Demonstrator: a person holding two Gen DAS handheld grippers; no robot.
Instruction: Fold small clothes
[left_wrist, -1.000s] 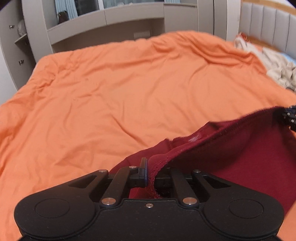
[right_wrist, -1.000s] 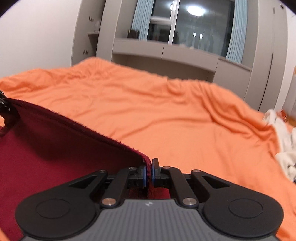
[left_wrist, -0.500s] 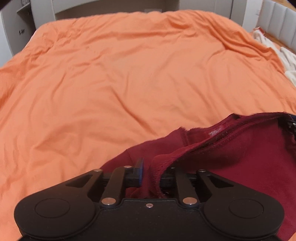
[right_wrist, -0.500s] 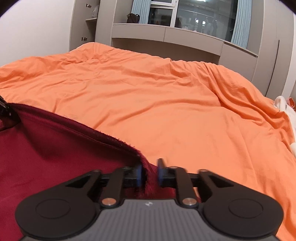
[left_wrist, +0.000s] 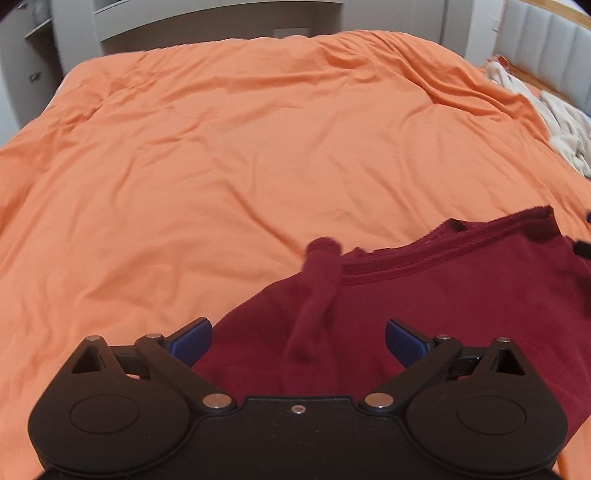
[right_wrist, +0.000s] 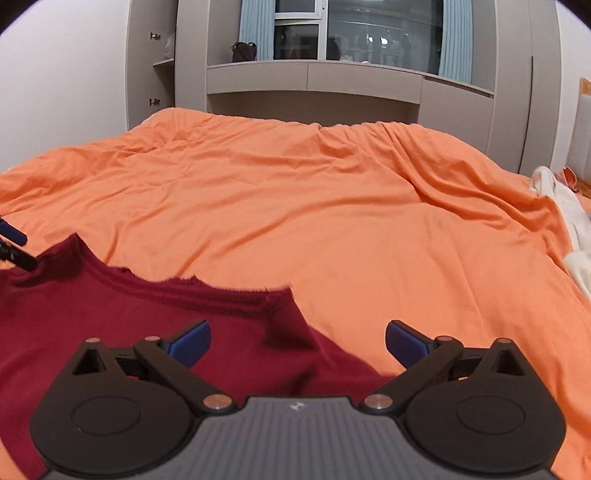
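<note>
A dark red garment (left_wrist: 443, 295) lies on the orange bed cover (left_wrist: 258, 147), its hemmed edge turned away from me. My left gripper (left_wrist: 298, 343) hangs over the garment's left part with its jaws opening wide. A blurred strip of red cloth (left_wrist: 317, 295) drops between the jaws, and no pad presses on it. In the right wrist view the garment (right_wrist: 110, 325) fills the lower left. My right gripper (right_wrist: 298, 343) is over its right corner, jaws opening wide too, with no cloth pinched. The left gripper's fingertips (right_wrist: 14, 251) show at the far left edge.
The rumpled orange cover (right_wrist: 332, 203) stretches ahead. Cream clothes (left_wrist: 565, 125) are heaped at the right edge of the bed, near a padded headboard (left_wrist: 546, 33). Grey cabinets (right_wrist: 332, 77) and a dark window stand beyond the bed's far end.
Both grippers were shut on the garment's raised edge. Both have opened wide and let go, and the edge has dropped onto the bed. Both hands have sunk a little.
</note>
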